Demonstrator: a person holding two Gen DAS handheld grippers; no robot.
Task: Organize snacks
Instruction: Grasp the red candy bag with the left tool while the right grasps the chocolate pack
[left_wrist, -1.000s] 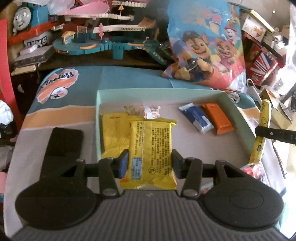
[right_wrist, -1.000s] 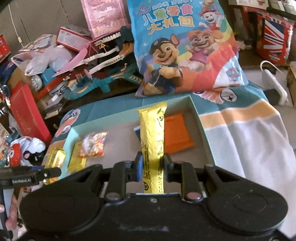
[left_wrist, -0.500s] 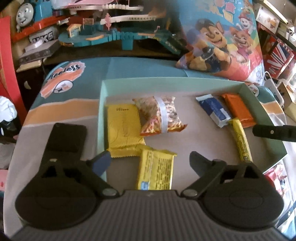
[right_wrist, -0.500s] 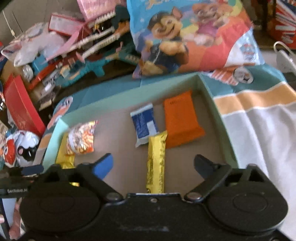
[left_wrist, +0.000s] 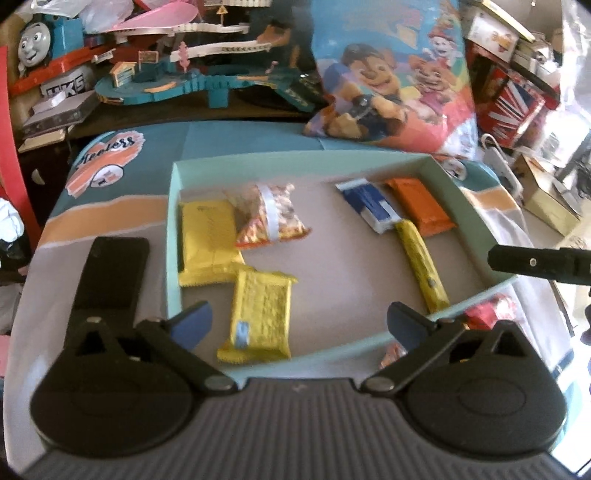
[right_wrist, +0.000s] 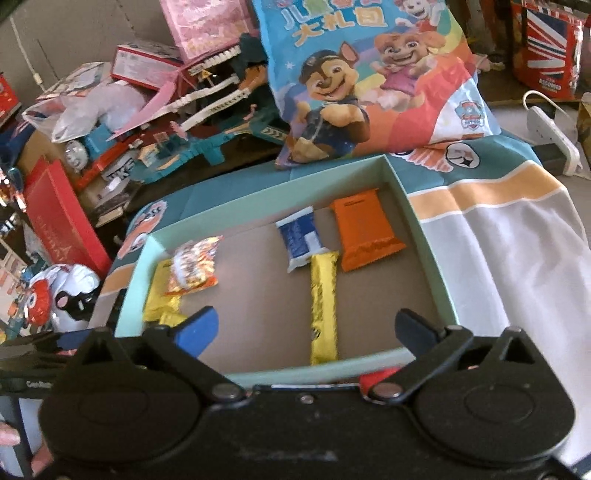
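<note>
Both just opened wide and empty: left gripper (left_wrist: 297, 321) over yellow packet (left_wrist: 258, 315) lying between its jaws, right gripper (right_wrist: 306, 328) over yellow bar (right_wrist: 324, 302) ahead in box (right_wrist: 436, 273); back straight off, clear of the near wall.

The table (left_wrist: 122, 218) is draped in a cloth with teal, orange and grey bands and a round printed logo (left_wrist: 105, 166) near its far left corner. A shallow mint-green box (left_wrist: 173, 236) sits in its middle, a black phone (left_wrist: 110, 273) lies flat just left of the box, and a large cartoon-dog snack bag (right_wrist: 373, 81) leans at the far edge. A red packet (left_wrist: 487, 317) lies on the cloth just outside the box's near right corner.
</note>
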